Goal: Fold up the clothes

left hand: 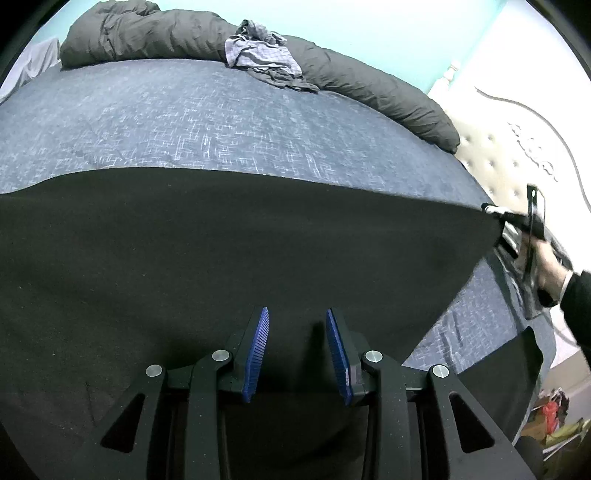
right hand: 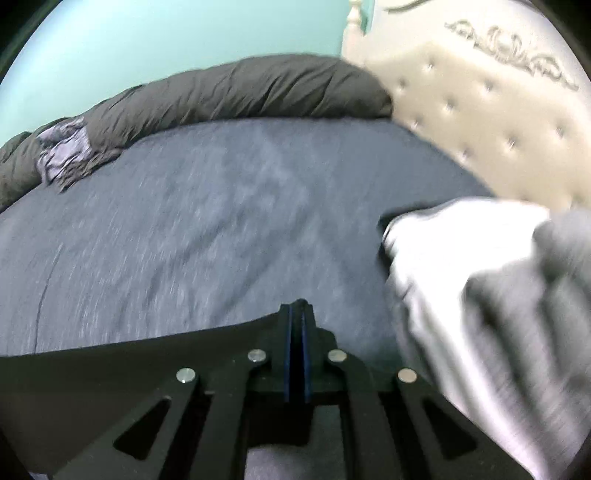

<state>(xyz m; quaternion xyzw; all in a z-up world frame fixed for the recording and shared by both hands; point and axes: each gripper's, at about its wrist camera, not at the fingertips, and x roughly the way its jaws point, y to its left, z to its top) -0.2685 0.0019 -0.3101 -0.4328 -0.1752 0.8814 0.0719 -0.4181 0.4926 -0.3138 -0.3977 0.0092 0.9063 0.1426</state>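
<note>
The black cloth (left hand: 240, 240) lies spread under the left gripper (left hand: 297, 354), whose jaws are released; the right gripper (right hand: 299, 314) is clenched on its corner, above the blue bed sheet (left hand: 221, 110); a teal wall (right hand: 147, 44) is behind.

The bed (left hand: 221, 122) wears a blue-grey sheet; a dark grey duvet (left hand: 155, 33) lies bunched along its far edge, a checked garment (left hand: 258, 51) crumpled against it.
</note>
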